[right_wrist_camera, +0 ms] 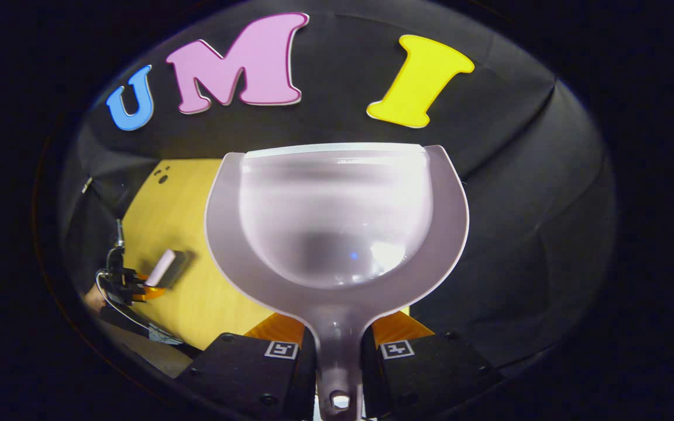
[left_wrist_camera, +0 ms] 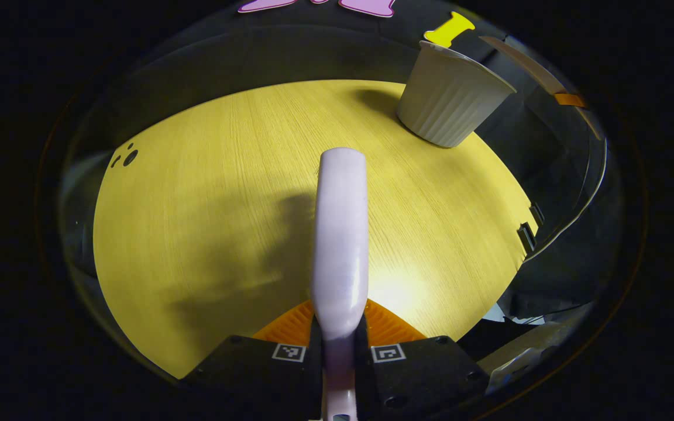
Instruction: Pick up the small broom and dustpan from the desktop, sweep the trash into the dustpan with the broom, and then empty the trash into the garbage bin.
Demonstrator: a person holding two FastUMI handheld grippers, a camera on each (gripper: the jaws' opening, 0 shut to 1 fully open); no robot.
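One wooden tabletop [left_wrist_camera: 196, 193], one ribbed white bin [left_wrist_camera: 451, 99] standing at its far edge, one dustpan [right_wrist_camera: 337, 228] lifted, handle pinched in right gripper [right_wrist_camera: 337, 351], one broom [left_wrist_camera: 341, 234] above tabletop, handle pinched in left gripper [left_wrist_camera: 340, 351].

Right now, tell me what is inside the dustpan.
The dustpan, clamped by its handle in the right hand-held gripper, shows a bare translucent scoop with glare and no trash visible. What lies behind it is covered, though desktop shows to one side.
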